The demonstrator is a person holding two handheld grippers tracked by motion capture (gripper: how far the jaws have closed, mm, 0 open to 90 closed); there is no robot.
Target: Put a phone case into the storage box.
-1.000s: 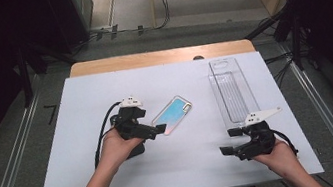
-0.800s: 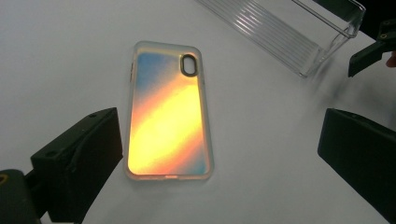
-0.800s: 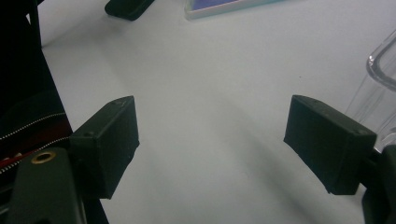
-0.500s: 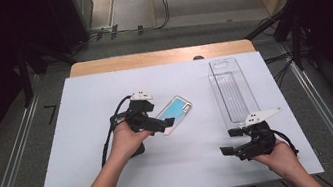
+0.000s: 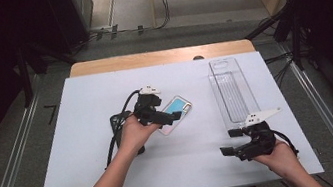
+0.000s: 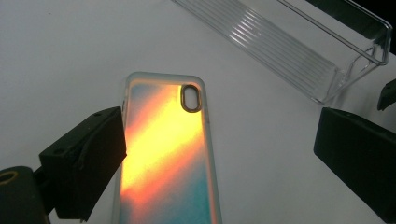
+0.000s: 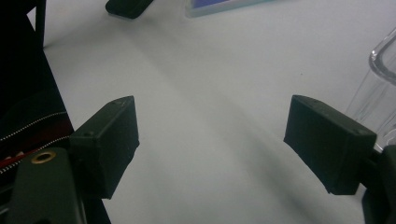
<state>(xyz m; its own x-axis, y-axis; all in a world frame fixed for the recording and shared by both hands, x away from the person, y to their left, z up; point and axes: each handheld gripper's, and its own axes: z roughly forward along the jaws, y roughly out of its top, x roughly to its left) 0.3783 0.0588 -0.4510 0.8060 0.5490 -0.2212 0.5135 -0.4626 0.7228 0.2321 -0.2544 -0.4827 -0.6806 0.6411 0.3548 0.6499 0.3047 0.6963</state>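
**Left jaws spread over the phone case**

While the right gripper point(image 5: 228, 142) sits low near the front right of the table point(image 5: 93, 186), the left gripper point(image 5: 171, 117) reaches out over the middle of the white top, where the phone case point(image 5: 176, 114) lies flat. Seen from above, the case slants, its far end pointing toward the clear tray point(image 5: 233, 94) and its near end tucked under the gripper's tip.

Along the left gripper's own view, the jaws stand wide apart with nothing pressed between them. The case point(image 6: 164, 154) lies below them on the table, well over to the left side of the gap: its long edge runs right by the left jaw, which overlaps that edge in the picture, while a broad strip of bare table separates the case from the right jaw. Whether the left jaw actually touches the case I cannot tell. The camera cut-out of the case points away from the gripper, toward the tray point(image 6: 299, 46) that lies beyond it, apart from the case.

The right gripper's jaws are likewise spread, with bare table between them point(image 7: 210, 140). The tray's corner point(image 7: 385, 88) shows just beside its right jaw.
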